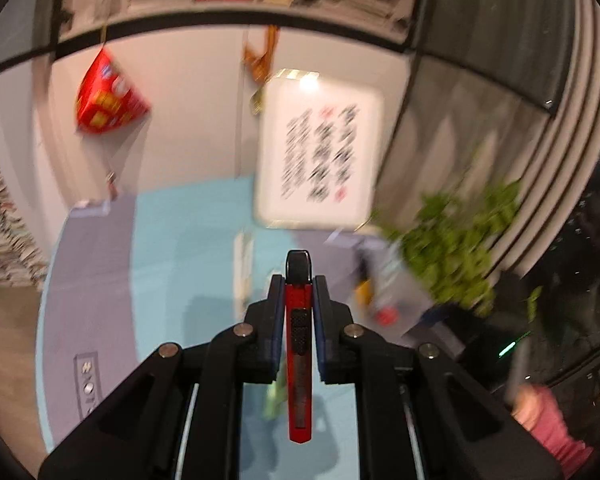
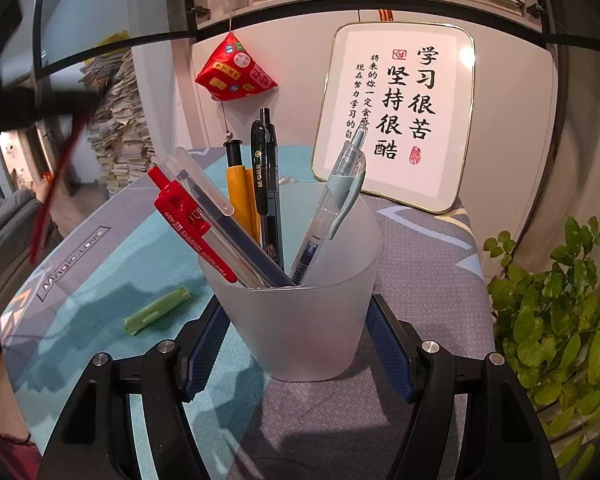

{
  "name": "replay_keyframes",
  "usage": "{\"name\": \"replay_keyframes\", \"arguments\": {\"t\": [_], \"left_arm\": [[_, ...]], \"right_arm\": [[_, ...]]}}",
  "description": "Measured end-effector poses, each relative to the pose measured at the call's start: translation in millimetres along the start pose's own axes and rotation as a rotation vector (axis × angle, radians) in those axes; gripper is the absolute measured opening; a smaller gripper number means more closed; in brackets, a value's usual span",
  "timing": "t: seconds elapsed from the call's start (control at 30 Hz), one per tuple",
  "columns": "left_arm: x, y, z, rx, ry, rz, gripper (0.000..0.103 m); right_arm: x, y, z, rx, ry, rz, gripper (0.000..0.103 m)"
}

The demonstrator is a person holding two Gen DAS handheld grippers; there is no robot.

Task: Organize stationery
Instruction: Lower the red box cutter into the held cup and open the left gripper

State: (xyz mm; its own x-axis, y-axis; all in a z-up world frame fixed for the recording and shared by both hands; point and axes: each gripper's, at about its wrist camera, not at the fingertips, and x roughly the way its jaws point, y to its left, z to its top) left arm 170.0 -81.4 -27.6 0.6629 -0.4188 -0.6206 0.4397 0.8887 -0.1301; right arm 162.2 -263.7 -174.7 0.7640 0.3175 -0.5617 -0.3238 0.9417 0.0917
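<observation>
My left gripper (image 1: 298, 284) is shut on a red utility knife (image 1: 299, 360) with a black tip, held lengthwise between the pads above the table; this view is motion-blurred. In the right wrist view the knife (image 2: 52, 192) is a red streak at the upper left. My right gripper (image 2: 300, 340) is shut on a frosted plastic cup (image 2: 308, 320) standing on the teal and grey tablecloth (image 2: 420, 248). Its blue pads press both sides of the cup. The cup holds several pens, among them a red one (image 2: 188, 216) and a black one (image 2: 262, 176). A green pen cap (image 2: 156, 310) lies on the cloth to the cup's left.
A framed calligraphy board (image 2: 396, 112) leans on the wall behind the cup. A red pouch (image 2: 236, 72) hangs from the shelf above. A leafy plant (image 2: 560, 320) stands at the right table edge, paper stacks (image 2: 116, 128) at the far left. A pink sleeve (image 1: 548, 420) shows low right.
</observation>
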Motion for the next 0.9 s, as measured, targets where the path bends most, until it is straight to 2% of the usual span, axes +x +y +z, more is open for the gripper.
{"name": "replay_keyframes", "arguments": {"t": [0.2, 0.37, 0.5, 0.63, 0.9], "left_arm": [[1, -43, 37, 0.016, -0.104, -0.052, 0.011], [20, -66, 48, 0.006, -0.190, -0.060, 0.011], [39, -72, 41, -0.017, -0.182, -0.086, 0.011], [62, -72, 29, -0.007, -0.131, -0.077, 0.012], [76, -62, 6, -0.021, -0.070, -0.075, 0.012]], "right_arm": [[0, 0, -1, -0.001, 0.000, -0.001, 0.071], [0, 0, -1, -0.001, 0.000, -0.001, 0.071], [0, 0, -1, -0.001, 0.000, -0.001, 0.071], [-1, 0, -1, 0.001, -0.001, 0.001, 0.071], [-1, 0, -1, 0.000, -0.001, -0.001, 0.071]]}}
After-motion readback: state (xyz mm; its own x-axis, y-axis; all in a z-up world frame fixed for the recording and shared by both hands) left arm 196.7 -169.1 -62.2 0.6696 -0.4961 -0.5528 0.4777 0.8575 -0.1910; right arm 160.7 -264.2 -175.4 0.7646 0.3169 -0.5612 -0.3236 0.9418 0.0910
